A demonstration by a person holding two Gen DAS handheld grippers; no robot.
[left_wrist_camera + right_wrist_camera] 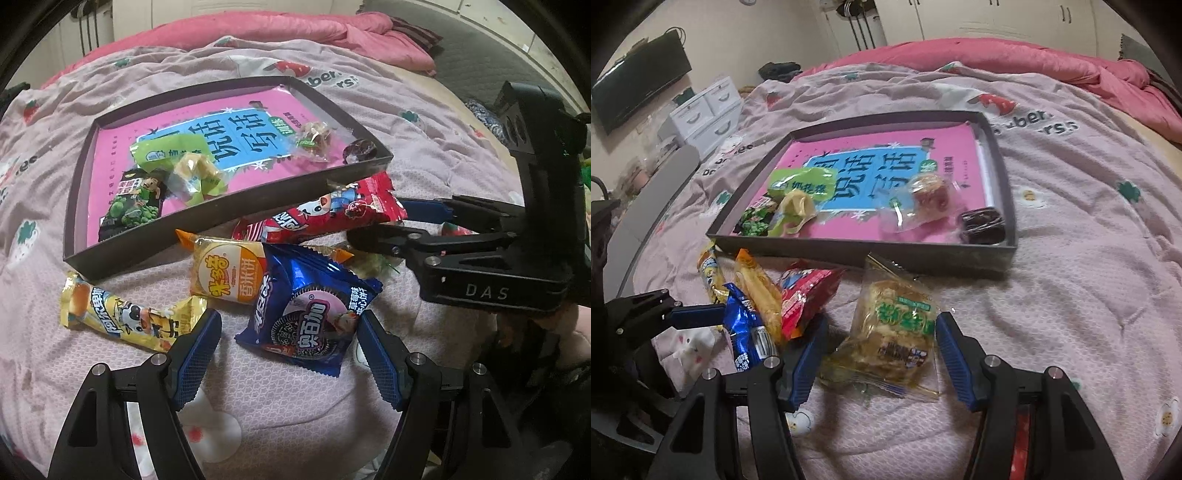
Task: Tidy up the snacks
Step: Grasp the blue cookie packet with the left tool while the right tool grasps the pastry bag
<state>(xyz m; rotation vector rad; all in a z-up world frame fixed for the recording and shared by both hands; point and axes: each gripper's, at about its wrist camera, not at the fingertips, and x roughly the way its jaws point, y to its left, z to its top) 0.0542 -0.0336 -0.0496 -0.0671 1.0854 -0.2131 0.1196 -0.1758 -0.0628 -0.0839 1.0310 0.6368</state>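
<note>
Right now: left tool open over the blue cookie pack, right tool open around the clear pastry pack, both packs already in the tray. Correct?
Not quite. The tools are as you say, but neither pack is in the tray. The blue cookie pack and the clear pastry pack lie on the bedspread in front of it; both wrist views show this.

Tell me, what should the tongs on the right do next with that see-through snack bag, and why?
Probably close. The right tongs stand open with the clear snack bag lying on the bedspread between their blue pads, which don't look to be pressing it yet. Squeezing gently would grip it, ready to lift into the dark tray just behind, where a few snacks already sit.
</note>
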